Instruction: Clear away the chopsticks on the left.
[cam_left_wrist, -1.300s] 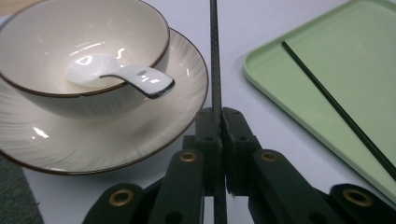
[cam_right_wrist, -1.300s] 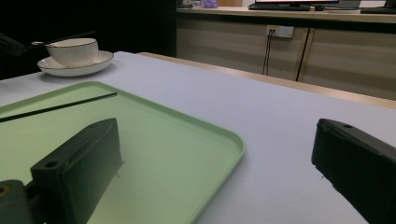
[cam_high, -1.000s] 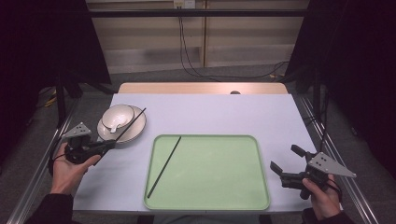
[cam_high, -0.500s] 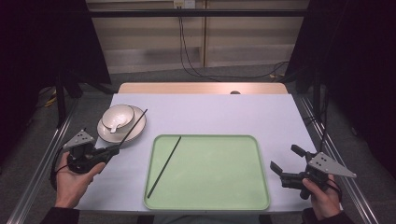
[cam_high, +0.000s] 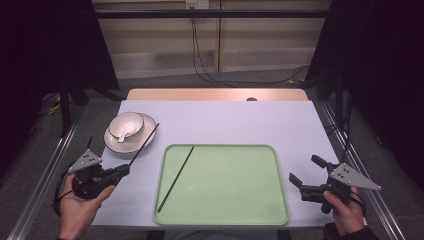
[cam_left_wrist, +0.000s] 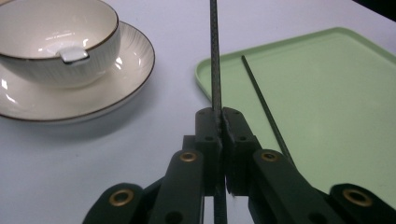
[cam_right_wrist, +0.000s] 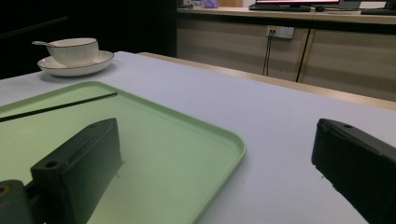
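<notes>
My left gripper (cam_high: 125, 170) is shut on the lower end of a thin black chopstick (cam_high: 144, 145), which slants up and away, its tip just right of the saucer. In the left gripper view the pads (cam_left_wrist: 220, 116) pinch that chopstick (cam_left_wrist: 214, 56). A second black chopstick (cam_high: 176, 178) lies slantwise in the left part of the green tray (cam_high: 235, 185). My right gripper (cam_high: 306, 170) rests open near the tray's right edge, with nothing between the jaws (cam_right_wrist: 217, 158).
A white bowl (cam_high: 126, 125) with a spoon in it stands on a saucer (cam_high: 131, 145) at the back left of the pale table. The right gripper view shows the tray's corner (cam_right_wrist: 224, 140), with wooden cabinets beyond the far edge.
My left hand has drawn back toward the near edge and slightly right with the chopstick, so its tip has come off the bowl and saucer. The right gripper has stayed still.
</notes>
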